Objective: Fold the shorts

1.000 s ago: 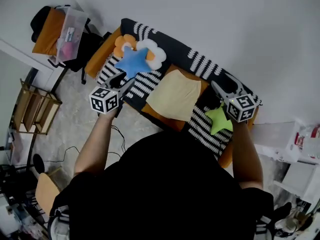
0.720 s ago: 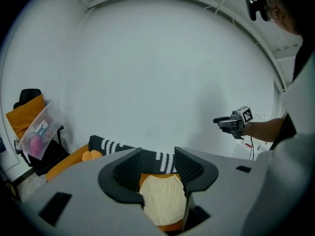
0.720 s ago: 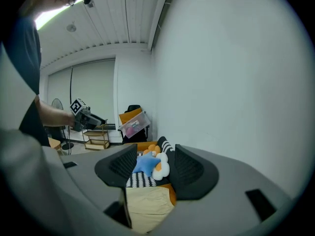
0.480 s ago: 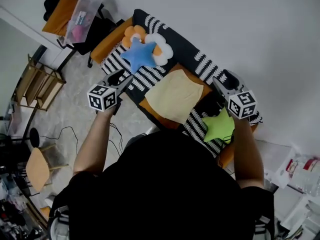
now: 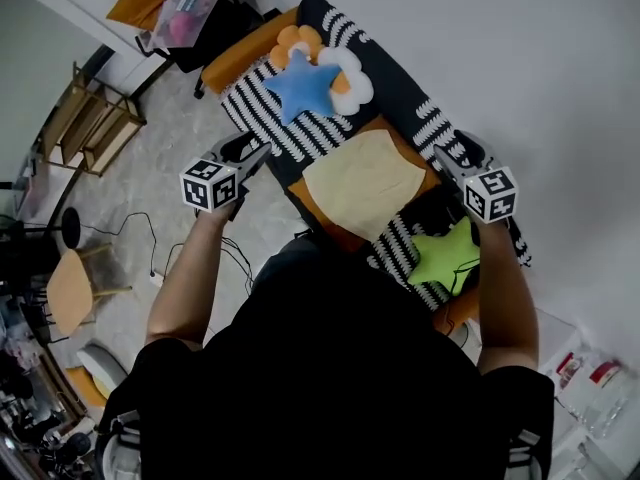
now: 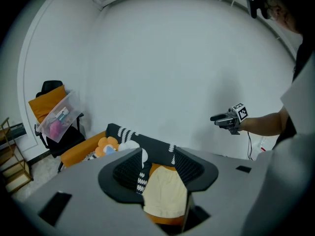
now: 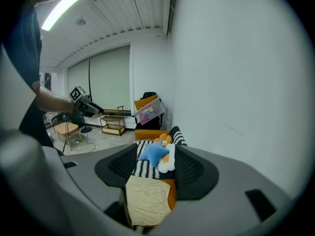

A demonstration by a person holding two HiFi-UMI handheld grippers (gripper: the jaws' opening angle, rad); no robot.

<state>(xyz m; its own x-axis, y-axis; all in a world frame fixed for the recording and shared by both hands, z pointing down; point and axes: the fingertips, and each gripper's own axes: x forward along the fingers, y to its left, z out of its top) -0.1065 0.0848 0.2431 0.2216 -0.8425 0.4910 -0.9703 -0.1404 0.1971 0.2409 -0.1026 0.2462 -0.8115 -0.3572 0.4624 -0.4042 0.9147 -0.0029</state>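
Pale yellow shorts [image 5: 365,183] lie flat on the orange seat of a sofa [image 5: 330,223] with a black-and-white striped cover. My left gripper [image 5: 262,151] hovers off the sofa's front edge, left of the shorts, open and empty. My right gripper [image 5: 443,158] is in the air by the shorts' right side, above the sofa back, also open and empty. In the left gripper view the shorts [image 6: 165,198] show between the spread jaws of my left gripper [image 6: 160,168], far below, and the right gripper [image 6: 217,118] shows across. In the right gripper view the shorts [image 7: 145,200] lie beyond the parted jaws of my right gripper [image 7: 156,166].
A blue star pillow [image 5: 300,83] and a flower pillow [image 5: 350,80] rest on the sofa's far end, a green star pillow [image 5: 445,253] on the near end. A wooden shelf [image 5: 95,128], a stool [image 5: 70,288] and cables [image 5: 150,258] stand on the floor at left.
Both grippers have come down a little towards the sofa, the right one further. The head view has swung, so the sofa sits higher and further right. Both pairs of jaws stay spread.
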